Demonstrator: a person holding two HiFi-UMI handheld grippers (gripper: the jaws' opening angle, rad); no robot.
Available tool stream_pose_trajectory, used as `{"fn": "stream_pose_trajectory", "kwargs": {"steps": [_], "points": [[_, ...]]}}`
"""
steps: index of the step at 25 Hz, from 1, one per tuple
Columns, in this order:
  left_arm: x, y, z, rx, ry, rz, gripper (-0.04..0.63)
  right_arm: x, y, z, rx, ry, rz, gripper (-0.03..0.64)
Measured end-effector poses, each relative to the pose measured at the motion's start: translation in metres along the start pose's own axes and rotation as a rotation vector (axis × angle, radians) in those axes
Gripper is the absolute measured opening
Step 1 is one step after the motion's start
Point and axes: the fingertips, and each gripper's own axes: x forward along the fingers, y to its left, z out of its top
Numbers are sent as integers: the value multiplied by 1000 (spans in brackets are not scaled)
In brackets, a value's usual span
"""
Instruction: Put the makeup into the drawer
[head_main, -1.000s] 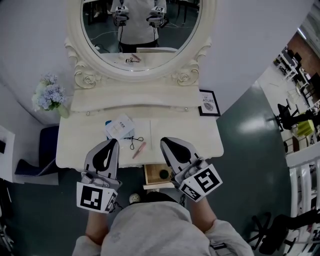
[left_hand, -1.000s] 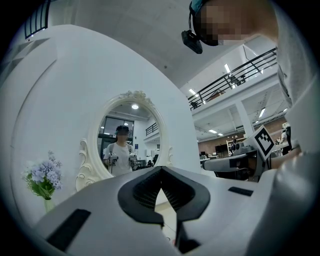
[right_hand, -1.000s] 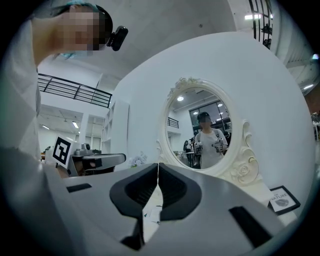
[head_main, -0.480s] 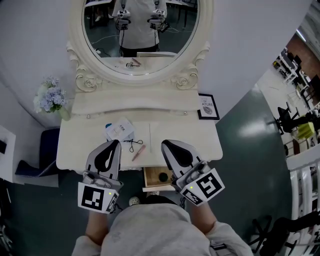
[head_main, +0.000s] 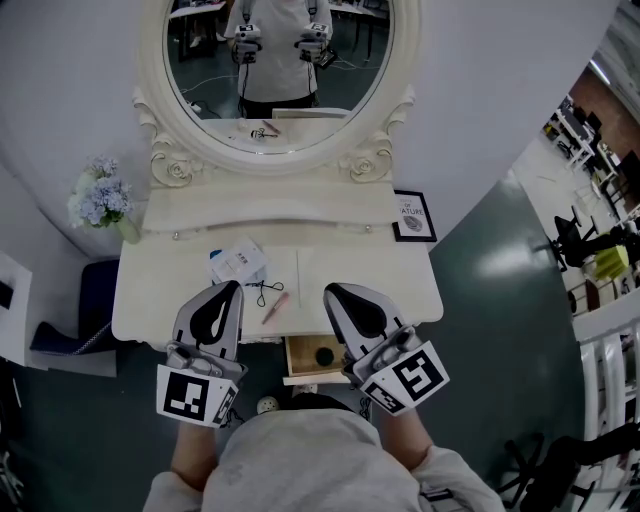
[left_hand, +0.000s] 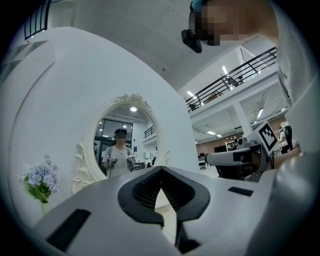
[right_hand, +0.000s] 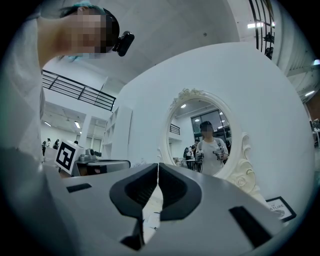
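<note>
Left gripper (head_main: 234, 286) and right gripper (head_main: 329, 291) both closed and empty, pink makeup stick (head_main: 277, 305) between them, drawer (head_main: 300, 361) open.

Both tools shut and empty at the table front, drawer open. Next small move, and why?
Probably open the right tool and ease it toward the pink stick lying on the table beside its tip. That tool is shut on nothing, the makeup is not yet picked up, and the open drawer sits close by that tool.
</note>
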Motion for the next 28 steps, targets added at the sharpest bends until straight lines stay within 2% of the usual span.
{"fn": "stream_pose_trajectory", "kwargs": {"steps": [28], "points": [[4,-7,2,-3,-11,10,12,-7,-7,1,21,-19,2,23]]}}
